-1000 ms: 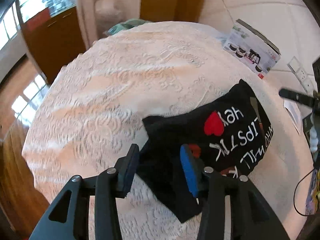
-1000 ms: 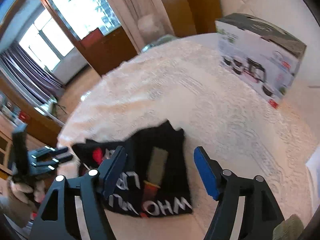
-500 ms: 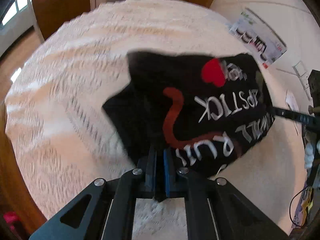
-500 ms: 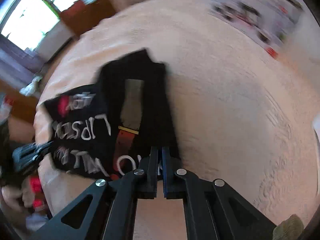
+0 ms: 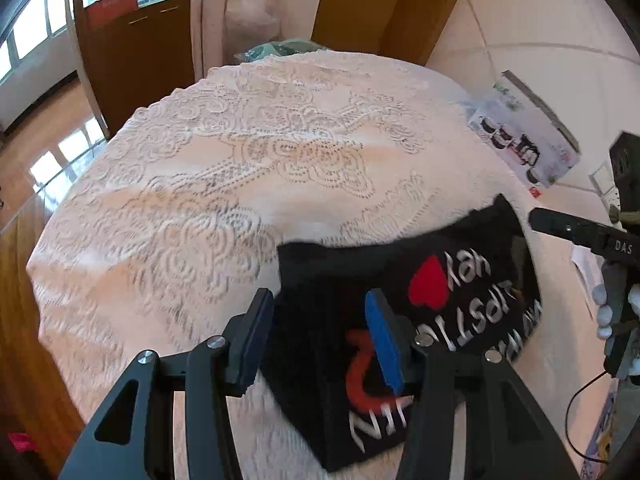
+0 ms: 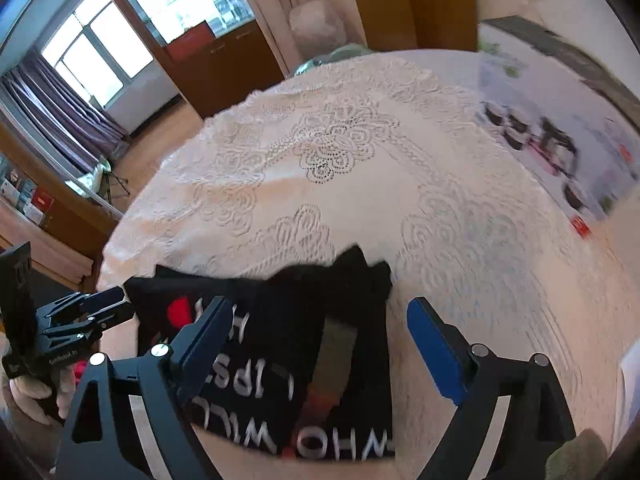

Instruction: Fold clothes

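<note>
A black T-shirt (image 5: 400,280) with white lettering and a red heart lies folded on the lace-covered round table (image 5: 248,152). My left gripper (image 5: 320,336) is open and empty, just above the shirt's near left corner. My right gripper (image 6: 316,340) is open and empty, above the shirt (image 6: 280,320) on its right side. The right gripper shows at the shirt's far edge in the left wrist view (image 5: 576,232). The left gripper shows at the shirt's left corner in the right wrist view (image 6: 92,308).
A printed cardboard box (image 5: 524,140) stands at the table's right edge, also in the right wrist view (image 6: 556,120). A green bundle (image 5: 280,48) lies beyond the far edge. Brown cabinets (image 5: 132,32) and windows stand behind. A black cable (image 5: 584,412) hangs at right.
Half a second ago both grippers were shut on the shirt's edges. Both have now let go, opened and pulled back a little; the shirt lies flat on the table.
</note>
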